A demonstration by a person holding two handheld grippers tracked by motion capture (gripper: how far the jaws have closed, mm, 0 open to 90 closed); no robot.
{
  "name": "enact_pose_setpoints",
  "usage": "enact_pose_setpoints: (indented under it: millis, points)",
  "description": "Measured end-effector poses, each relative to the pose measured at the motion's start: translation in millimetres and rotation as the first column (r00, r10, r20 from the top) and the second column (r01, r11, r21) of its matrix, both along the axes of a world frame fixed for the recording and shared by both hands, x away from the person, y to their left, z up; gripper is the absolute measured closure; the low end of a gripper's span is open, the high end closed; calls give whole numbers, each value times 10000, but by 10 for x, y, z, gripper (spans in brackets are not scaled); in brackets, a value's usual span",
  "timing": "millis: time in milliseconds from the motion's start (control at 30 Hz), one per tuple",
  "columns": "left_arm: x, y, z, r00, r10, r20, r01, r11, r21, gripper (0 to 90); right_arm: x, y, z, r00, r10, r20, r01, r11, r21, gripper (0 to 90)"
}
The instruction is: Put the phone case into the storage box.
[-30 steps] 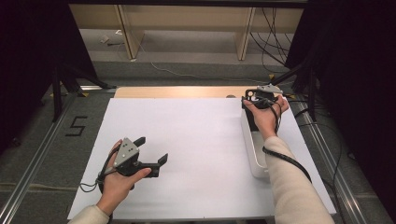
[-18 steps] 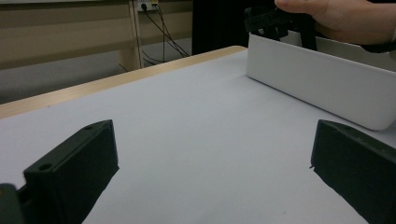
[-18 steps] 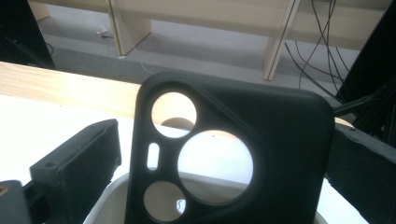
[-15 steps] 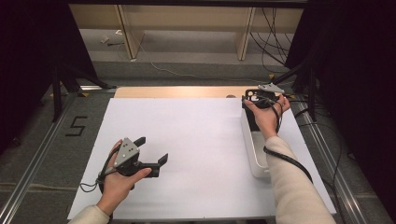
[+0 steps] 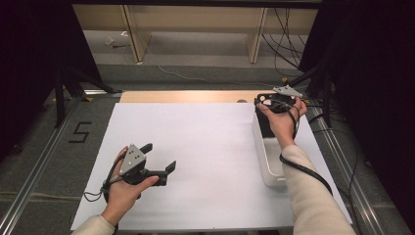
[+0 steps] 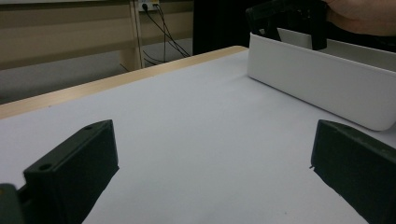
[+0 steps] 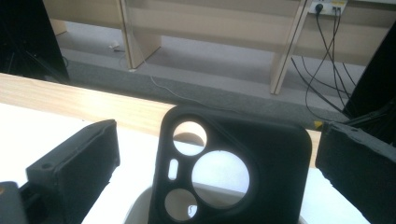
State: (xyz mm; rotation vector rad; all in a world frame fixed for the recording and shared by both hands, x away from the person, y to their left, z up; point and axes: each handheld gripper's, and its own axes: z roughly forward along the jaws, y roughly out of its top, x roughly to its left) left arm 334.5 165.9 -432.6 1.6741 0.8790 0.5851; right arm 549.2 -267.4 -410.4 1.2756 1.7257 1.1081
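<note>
At the left of the high view, the person's left hand [image 5: 125, 188] holds the left hand-held gripper [image 5: 159, 159] low over the white sheet-covered desk [image 5: 205, 147], near its front edge. Its two black jaws stand wide apart with nothing between them; in the left gripper view they frame bare white desk surface, and the gripper's grey three-cornered plate [image 5: 132, 157] faces up in the high view.

Further right, a long white plastic tray [image 5: 268, 164] with rounded corners lies along the right side of the desk, running from front to back. In the left gripper view its side wall [image 6: 317, 81] stands beyond the jaws, well apart from them.

At the far end of that tray the right hand [image 5: 281, 120] holds the right hand-held gripper [image 5: 269, 105] above it. Its jaws have just been opening and now stand apart. Between them, in the right gripper view, a black soft phone case [image 7: 233, 172] with round camera cut-outs stands upright in the tray, its lower part hidden below the picture edge. Both jaws stand clear of the case's sides, with a gap showing on each side, so the case is not gripped.
</note>
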Motion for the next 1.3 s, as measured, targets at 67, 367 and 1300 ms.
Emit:
enact_pose_setpoints:
  millis: [67,367,1300]
  points:
    - [0,0,1,10000,7,-1,-7,10000,-14,2,-12,-11,3,10000,34,-1,-34,10000,12,7]
    - [2,1,0,10000,20,0,-20,10000,-13,2,-72,-66,15,10000,51,12,-51,9999,116,8]
    - [10,-2,0,10000,72,-1,-72,10000,-14,2,-368,-121,127,9969,652,431,-661,9976,201,16]
